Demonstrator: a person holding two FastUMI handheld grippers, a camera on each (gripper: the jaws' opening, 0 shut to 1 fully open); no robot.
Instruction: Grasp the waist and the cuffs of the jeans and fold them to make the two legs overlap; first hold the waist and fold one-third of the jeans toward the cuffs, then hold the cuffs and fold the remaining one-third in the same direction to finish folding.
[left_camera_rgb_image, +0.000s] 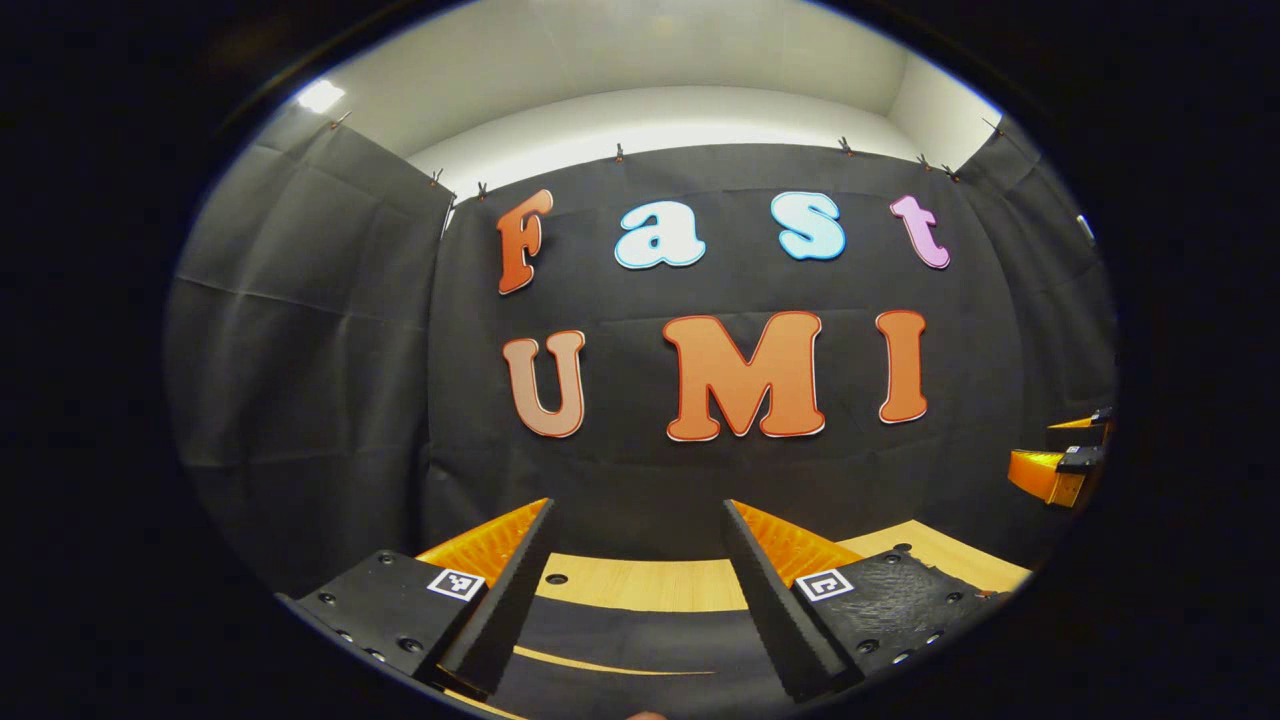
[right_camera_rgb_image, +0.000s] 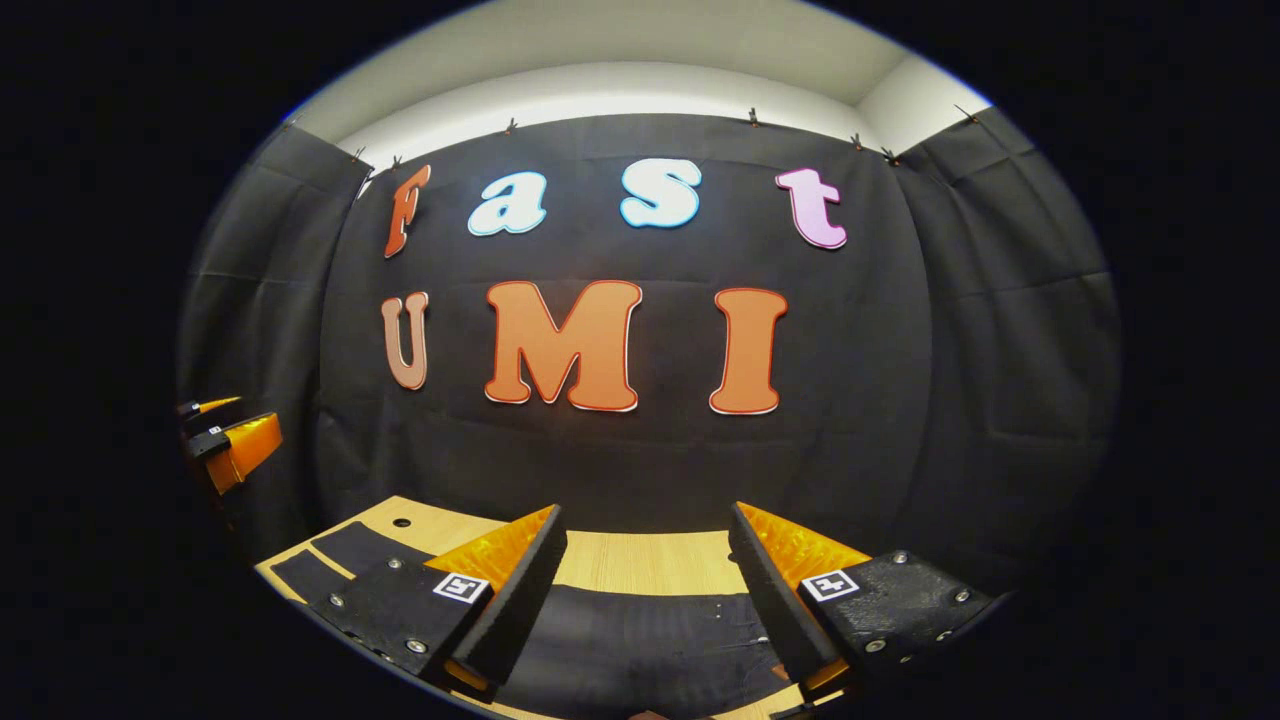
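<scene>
The dark jeans (left_camera_rgb_image: 640, 650) lie flat on the wooden table (left_camera_rgb_image: 640, 582), low in the left gripper view beneath my fingers. In the right gripper view the jeans (right_camera_rgb_image: 650, 640) spread under the fingers, and more dark cloth (right_camera_rgb_image: 340, 555) reaches toward the table's left corner. My left gripper (left_camera_rgb_image: 638, 510) hangs open above the cloth with nothing between its fingers. My right gripper (right_camera_rgb_image: 648, 510) is open too and holds nothing. Each gripper sees the other off to the side: the right gripper (left_camera_rgb_image: 1062, 450) and the left gripper (right_camera_rgb_image: 225, 425).
The booth's black cloth wall (left_camera_rgb_image: 700, 470) stands close behind the table's far edge (right_camera_rgb_image: 640, 560). A small hole (left_camera_rgb_image: 556, 578) marks the tabletop, and another hole (right_camera_rgb_image: 401, 522) sits near its left corner.
</scene>
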